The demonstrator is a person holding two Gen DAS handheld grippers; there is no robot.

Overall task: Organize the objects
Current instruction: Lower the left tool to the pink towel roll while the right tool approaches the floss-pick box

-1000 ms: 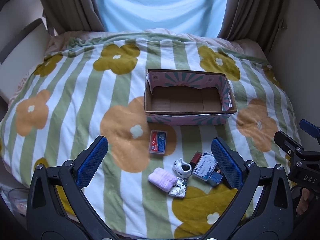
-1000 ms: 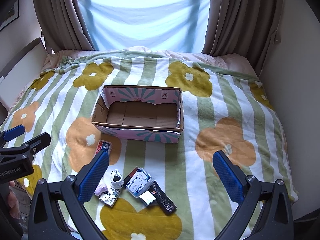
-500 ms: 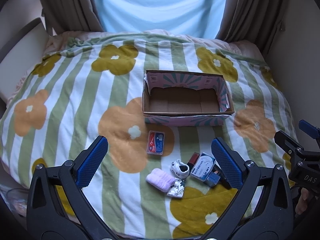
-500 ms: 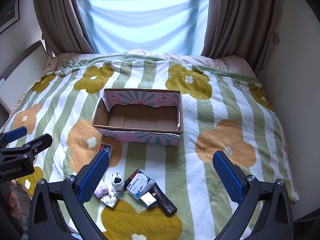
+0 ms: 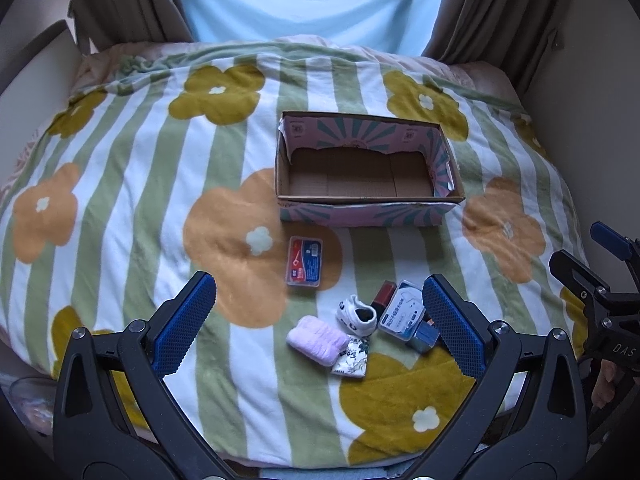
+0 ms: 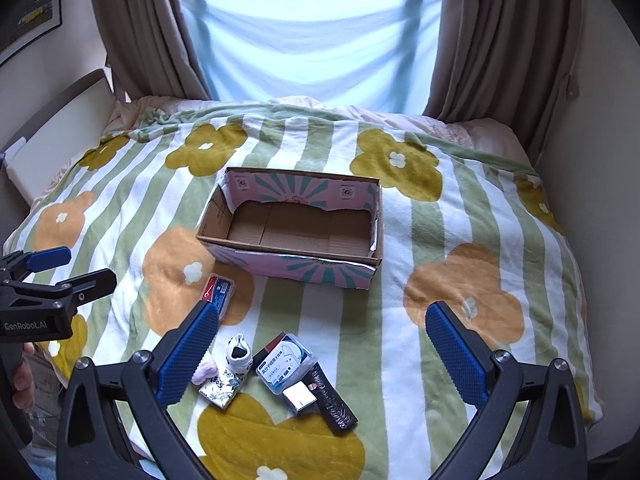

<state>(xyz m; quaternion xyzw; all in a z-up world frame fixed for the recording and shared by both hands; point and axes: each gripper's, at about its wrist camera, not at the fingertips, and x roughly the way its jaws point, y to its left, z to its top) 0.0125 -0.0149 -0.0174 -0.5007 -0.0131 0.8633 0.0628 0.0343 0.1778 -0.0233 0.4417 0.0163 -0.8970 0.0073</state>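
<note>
Both the left hand-held gripper (image 5: 319, 322) and the right hand-held gripper (image 6: 322, 350) are wide apart and hold nothing. The cardboard box (image 5: 366, 206) sits in the middle of the bed (image 5: 120, 200). The small things (image 5: 360, 324) lie near, in front of it.
</note>
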